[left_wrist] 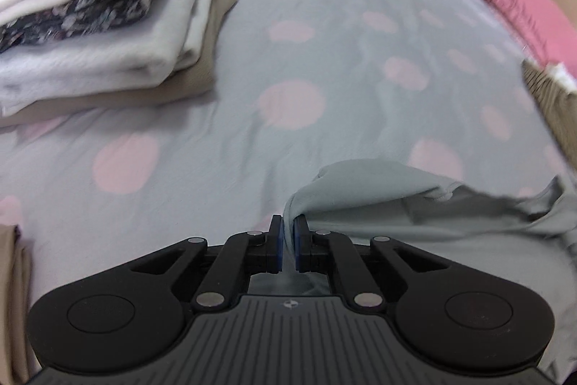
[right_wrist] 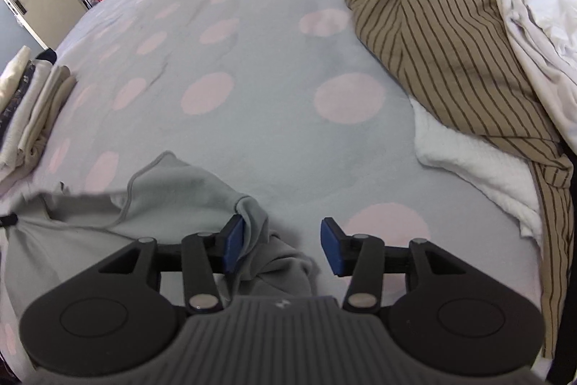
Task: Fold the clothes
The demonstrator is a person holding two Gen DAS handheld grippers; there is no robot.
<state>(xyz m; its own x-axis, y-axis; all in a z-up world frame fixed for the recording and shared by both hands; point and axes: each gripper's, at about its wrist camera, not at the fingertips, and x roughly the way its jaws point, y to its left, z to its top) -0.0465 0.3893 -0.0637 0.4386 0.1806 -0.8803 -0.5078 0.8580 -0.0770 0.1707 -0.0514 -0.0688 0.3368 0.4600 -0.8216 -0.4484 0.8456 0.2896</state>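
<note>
Pinching grey garment [left_wrist: 364, 193] in left jaws | draped against open right jaws

The left gripper [left_wrist: 287, 233] pinches a fold of the grey garment [left_wrist: 378, 193], which trails right of it; folded clothes [left_wrist: 108, 24] lie far left.

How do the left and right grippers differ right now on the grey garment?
The left gripper is shut, its pads pinching a fold of the grey garment; the right gripper is open, with cloth against only its left pad. The left one holds the fabric lifted; under the right one the fabric lies bunched. Both have blue pads and sit above the dotted bedspread.
</note>
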